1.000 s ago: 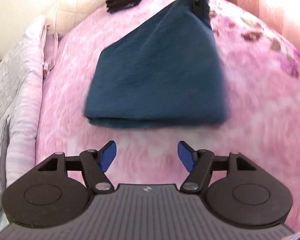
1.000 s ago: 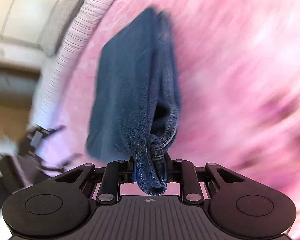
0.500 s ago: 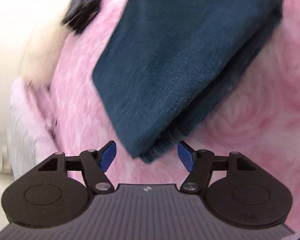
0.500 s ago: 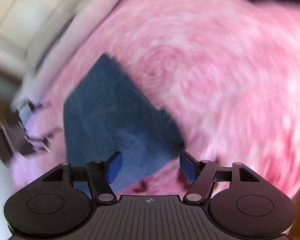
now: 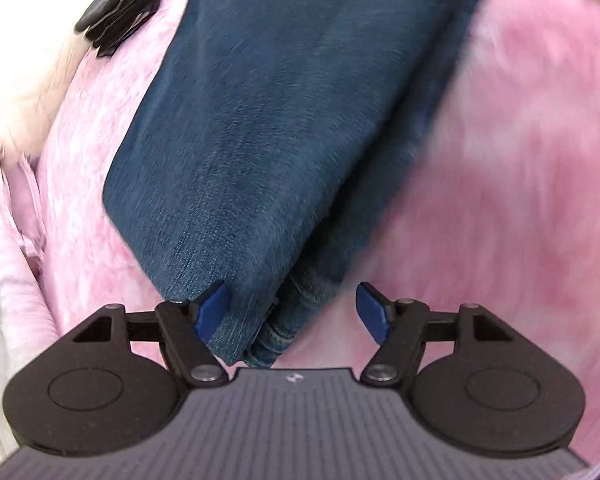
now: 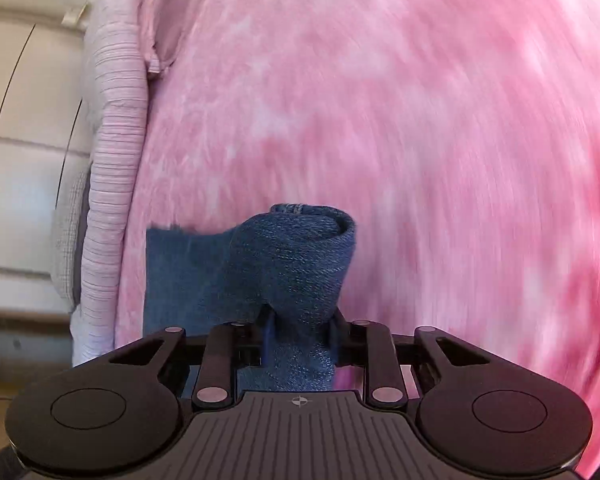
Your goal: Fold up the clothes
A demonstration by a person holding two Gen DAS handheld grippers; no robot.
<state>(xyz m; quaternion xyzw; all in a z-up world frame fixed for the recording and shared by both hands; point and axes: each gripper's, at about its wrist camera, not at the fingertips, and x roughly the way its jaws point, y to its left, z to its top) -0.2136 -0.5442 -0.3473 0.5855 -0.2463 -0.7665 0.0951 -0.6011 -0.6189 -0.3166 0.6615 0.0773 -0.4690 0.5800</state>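
Folded dark blue jeans (image 5: 284, 120) lie on the pink bedspread (image 5: 520, 184) and fill the middle of the left wrist view. My left gripper (image 5: 296, 312) is open, and a near corner of the folded jeans sits between its blue pads (image 5: 214, 310). In the right wrist view a bunched edge of the jeans (image 6: 284, 264) rises in a hump over the bed. My right gripper (image 6: 300, 330) is shut on that denim, its pads mostly hidden by the cloth.
A stack of dark folded clothes (image 5: 120, 4) lies at the far left of the bed. Pale striped pillows (image 6: 112, 152) and a cream headboard (image 6: 20, 128) line the bed's left side. Pink bedspread (image 6: 420, 140) stretches ahead and to the right.
My right gripper, open half a second ago, has shut on an edge of the jeans. My left gripper has moved in until the jeans' corner lies between its open fingers.
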